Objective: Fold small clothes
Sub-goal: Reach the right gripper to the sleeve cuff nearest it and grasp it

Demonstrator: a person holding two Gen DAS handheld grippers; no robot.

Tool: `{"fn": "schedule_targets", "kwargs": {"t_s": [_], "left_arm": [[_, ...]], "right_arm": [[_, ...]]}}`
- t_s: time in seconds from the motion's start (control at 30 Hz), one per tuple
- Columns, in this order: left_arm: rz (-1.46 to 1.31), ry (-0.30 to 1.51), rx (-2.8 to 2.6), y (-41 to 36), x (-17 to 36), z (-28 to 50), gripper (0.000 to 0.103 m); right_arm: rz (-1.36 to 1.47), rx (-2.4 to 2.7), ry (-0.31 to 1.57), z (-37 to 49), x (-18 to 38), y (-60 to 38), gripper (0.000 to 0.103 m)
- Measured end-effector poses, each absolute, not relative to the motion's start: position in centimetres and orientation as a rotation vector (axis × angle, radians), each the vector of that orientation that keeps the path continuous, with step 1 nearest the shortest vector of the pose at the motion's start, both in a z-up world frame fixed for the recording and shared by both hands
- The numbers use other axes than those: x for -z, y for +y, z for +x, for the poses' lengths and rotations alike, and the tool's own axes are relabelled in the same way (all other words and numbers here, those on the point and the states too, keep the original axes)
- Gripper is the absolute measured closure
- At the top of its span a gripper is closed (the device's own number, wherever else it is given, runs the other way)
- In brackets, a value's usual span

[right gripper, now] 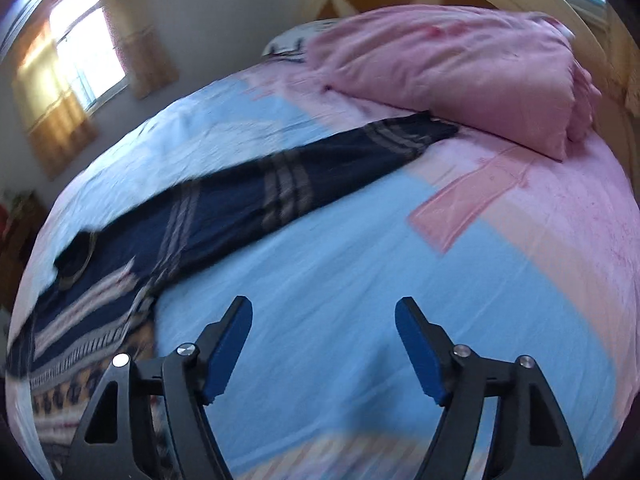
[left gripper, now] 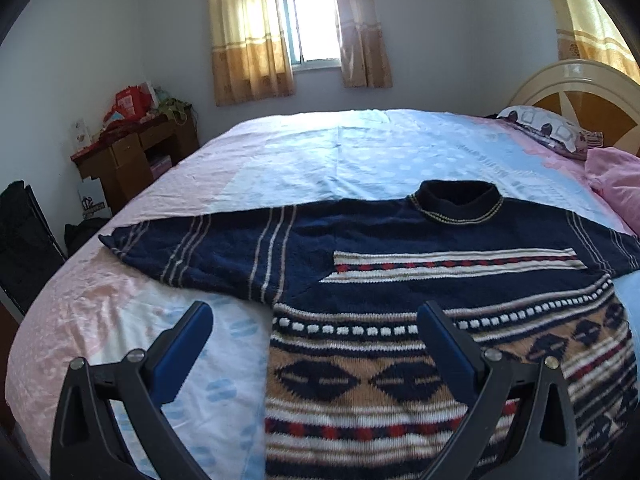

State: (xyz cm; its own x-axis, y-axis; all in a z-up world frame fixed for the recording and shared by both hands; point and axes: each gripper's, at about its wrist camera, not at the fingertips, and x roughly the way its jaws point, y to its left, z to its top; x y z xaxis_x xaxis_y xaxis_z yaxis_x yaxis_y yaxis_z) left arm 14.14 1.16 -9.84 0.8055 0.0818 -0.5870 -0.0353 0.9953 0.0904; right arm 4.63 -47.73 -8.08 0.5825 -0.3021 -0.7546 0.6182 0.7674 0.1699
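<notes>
A navy knit sweater (left gripper: 400, 280) with striped sleeves and a tan, white and red patterned lower half lies flat and face up on the bed, sleeves spread out. My left gripper (left gripper: 316, 316) is open and empty, hovering above the sweater's lower left edge. In the right wrist view the sweater (right gripper: 168, 232) lies to the left, its right sleeve (right gripper: 340, 160) reaching toward the pink pillow. My right gripper (right gripper: 324, 312) is open and empty above bare blue sheet, to the right of the sweater's body.
The bed sheet (left gripper: 280, 152) is pale blue and pink. A pink pillow (right gripper: 460, 68) and a patterned pillow (left gripper: 548, 128) lie by the headboard (left gripper: 580, 84). A cluttered wooden desk (left gripper: 132, 148) and a dark chair (left gripper: 24, 240) stand left of the bed.
</notes>
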Motion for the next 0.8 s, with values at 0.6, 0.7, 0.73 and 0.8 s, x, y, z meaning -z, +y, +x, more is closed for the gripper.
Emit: {"fn": "schedule_targets", "kwargs": {"t_s": [0.6, 0.7, 0.73, 0.8], "left_arm": [[0.044, 0.716, -0.095, 1.6, 13.3, 19.0, 0.000], [0.019, 0.741, -0.091, 1.8, 14.1, 19.3, 0.000], [0.017, 0.747, -0.092, 1.8, 14.3, 19.3, 0.000], [0.015, 0.758, -0.092, 1.8, 14.7, 19.3, 0.000]], "right_arm": [[0.571, 0.831, 0.814, 14.0, 10.2, -64.6, 0.055], [0.575, 0.842, 0.838, 15.4, 11.2, -65.6, 0.057], [0.553, 0.848, 0.842, 16.0, 11.3, -65.7, 0.062], [0.544, 0.851, 0.842, 16.6, 11.5, -66.1, 0.072]]}}
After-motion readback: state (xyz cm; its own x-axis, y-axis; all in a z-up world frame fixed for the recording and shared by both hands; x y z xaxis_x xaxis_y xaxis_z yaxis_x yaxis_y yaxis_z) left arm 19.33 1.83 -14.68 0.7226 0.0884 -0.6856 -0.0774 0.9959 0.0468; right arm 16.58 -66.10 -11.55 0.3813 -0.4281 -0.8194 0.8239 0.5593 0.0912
